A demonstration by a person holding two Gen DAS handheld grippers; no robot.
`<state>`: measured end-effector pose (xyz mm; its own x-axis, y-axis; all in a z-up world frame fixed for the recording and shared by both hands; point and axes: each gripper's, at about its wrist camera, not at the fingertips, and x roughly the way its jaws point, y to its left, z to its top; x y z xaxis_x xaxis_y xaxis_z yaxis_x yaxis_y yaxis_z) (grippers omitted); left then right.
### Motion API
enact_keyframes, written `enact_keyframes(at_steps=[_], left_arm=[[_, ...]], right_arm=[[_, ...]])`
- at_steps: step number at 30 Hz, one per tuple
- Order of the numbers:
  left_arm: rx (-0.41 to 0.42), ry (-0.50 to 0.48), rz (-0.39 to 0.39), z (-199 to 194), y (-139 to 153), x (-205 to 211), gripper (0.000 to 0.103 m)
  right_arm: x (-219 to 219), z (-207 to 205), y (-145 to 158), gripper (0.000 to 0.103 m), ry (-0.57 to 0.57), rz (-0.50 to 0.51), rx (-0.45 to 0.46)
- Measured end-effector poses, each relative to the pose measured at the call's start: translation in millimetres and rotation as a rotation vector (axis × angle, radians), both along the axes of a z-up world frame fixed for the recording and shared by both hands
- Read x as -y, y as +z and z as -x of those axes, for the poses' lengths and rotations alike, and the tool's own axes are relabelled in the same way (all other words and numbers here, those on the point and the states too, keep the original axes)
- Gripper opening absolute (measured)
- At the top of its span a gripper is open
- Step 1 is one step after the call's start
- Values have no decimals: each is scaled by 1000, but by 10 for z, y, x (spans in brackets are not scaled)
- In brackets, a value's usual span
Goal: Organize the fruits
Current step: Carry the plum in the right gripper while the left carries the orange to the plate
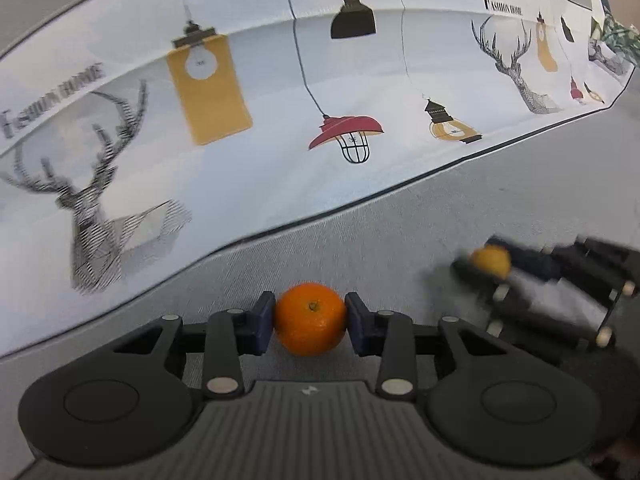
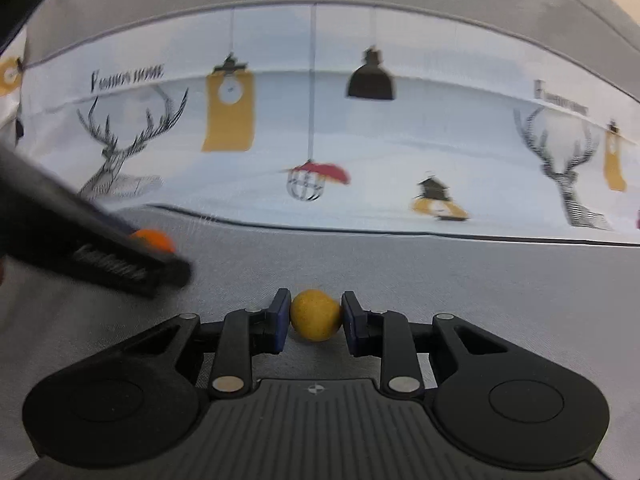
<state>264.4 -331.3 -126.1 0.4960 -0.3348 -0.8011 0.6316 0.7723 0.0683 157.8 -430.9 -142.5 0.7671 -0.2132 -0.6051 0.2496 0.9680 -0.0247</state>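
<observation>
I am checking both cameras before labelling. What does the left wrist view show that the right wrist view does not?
Only the left wrist view shows the orange sharply, stem dimple toward the camera, with the left gripper shut on it.

Only the right wrist view shows the small yellow fruit up close, with the right gripper shut on it.

Both show the printed cloth with lamps and deer and the grey surface in front of it. Each view also shows the other gripper and its fruit, blurred, at the side.
</observation>
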Motion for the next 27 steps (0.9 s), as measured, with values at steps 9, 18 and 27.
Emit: enact_keyframes(at_steps=[9, 18, 27], left_arm=[[-45, 101, -18, 1005, 419, -664, 42], [-36, 198, -11, 1885, 946, -1765, 42], [1, 301, 20, 2507, 1321, -2738, 42]], right_arm=[[-341, 924, 559, 29, -90, -113, 50], [-1349, 1922, 1040, 29, 32, -153, 10], [-2366, 2508, 1477, 29, 232, -161, 5]])
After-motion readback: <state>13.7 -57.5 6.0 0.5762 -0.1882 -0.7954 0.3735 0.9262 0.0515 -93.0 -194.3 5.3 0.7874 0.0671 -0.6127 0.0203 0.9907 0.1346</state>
